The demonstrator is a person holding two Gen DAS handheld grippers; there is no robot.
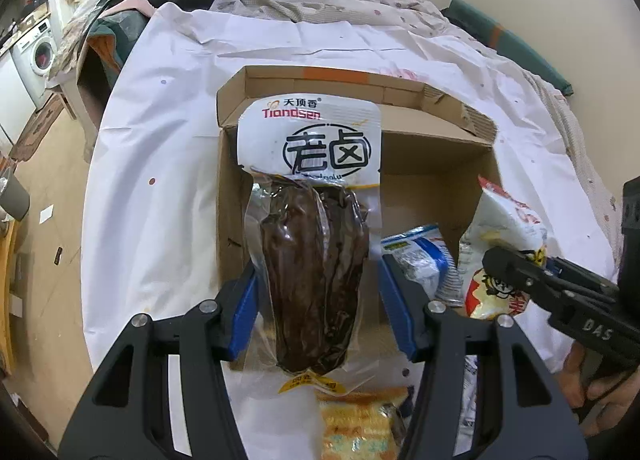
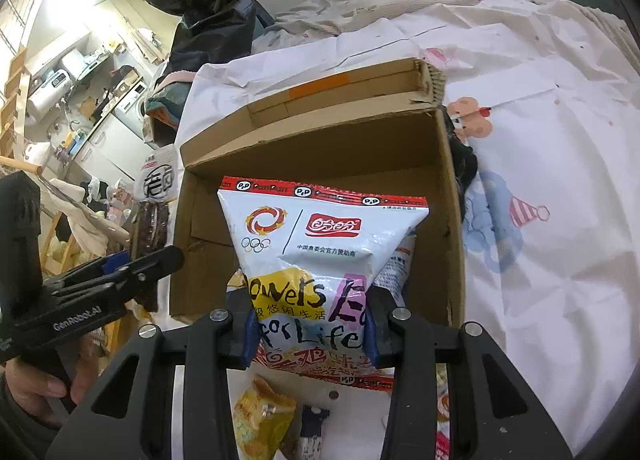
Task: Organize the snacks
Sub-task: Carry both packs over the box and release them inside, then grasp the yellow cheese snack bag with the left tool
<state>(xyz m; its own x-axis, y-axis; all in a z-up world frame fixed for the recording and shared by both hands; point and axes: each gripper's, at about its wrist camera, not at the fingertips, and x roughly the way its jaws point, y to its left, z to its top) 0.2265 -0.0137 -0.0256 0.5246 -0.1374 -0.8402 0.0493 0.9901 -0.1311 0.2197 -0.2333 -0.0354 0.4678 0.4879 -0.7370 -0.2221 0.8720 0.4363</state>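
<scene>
Both snacks held above the cardboard box (image 2: 436, 220), drop-in step.
My left gripper (image 1: 316, 288) fingers clamp the braised meat pack (image 1: 316, 260); right gripper (image 2: 308, 334) fingers pinch the chip bag (image 2: 320, 244). Next I lower, then release.

On the vacuum-sealed meat pouch (image 1: 310, 220) we read "天顶香" and "Tiandsen" at the top, with "老卤" in a black oval below. The white chip bag (image 2: 324, 260) carries "盼盼" on a red badge, "PanPan" along its red strip, Olympic rings, "中国奥委会官方赞助商", and big letters "owers", "For Life". We see "DAS" on the right gripper (image 1: 516, 260) and "GenRobot.AI" on the left gripper (image 2: 160, 264).
</scene>
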